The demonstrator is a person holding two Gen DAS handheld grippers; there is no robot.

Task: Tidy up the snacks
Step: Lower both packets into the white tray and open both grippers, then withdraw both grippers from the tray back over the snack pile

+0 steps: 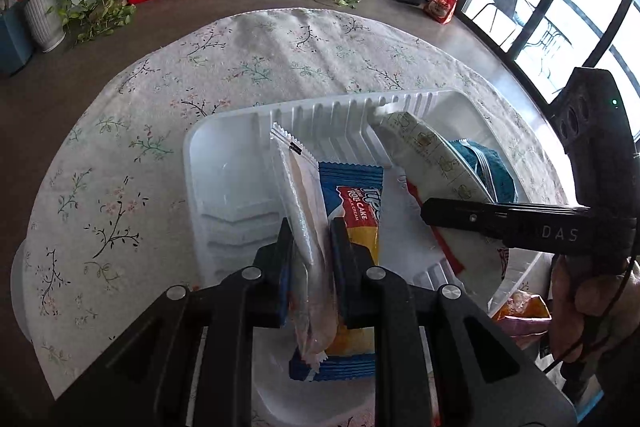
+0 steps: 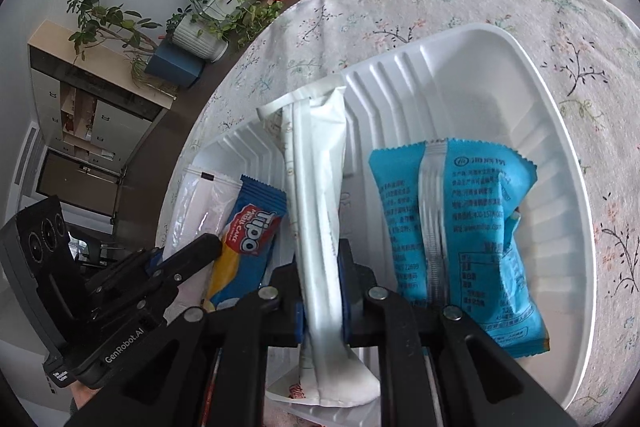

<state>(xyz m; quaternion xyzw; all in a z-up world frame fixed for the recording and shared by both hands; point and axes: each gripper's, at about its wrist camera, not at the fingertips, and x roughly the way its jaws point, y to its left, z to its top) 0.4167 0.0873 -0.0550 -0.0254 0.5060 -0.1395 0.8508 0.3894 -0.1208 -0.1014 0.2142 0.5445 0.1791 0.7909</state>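
Snacks fill the white tray (image 2: 540, 75) on our floral-clothed worktop (image 1: 160, 107), where our left gripper (image 1: 310, 227) pinches a clear packet (image 1: 300, 195) beside the blue roll-cake pack (image 1: 360, 203) and our right gripper (image 2: 322, 267) pinches a white packet (image 2: 320, 187) beside a light-blue bag (image 2: 460, 227).

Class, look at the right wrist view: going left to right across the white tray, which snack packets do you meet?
Clear packet → blue Tipo roll cake → white packet held in the right gripper → light blue packet, all over the tray.
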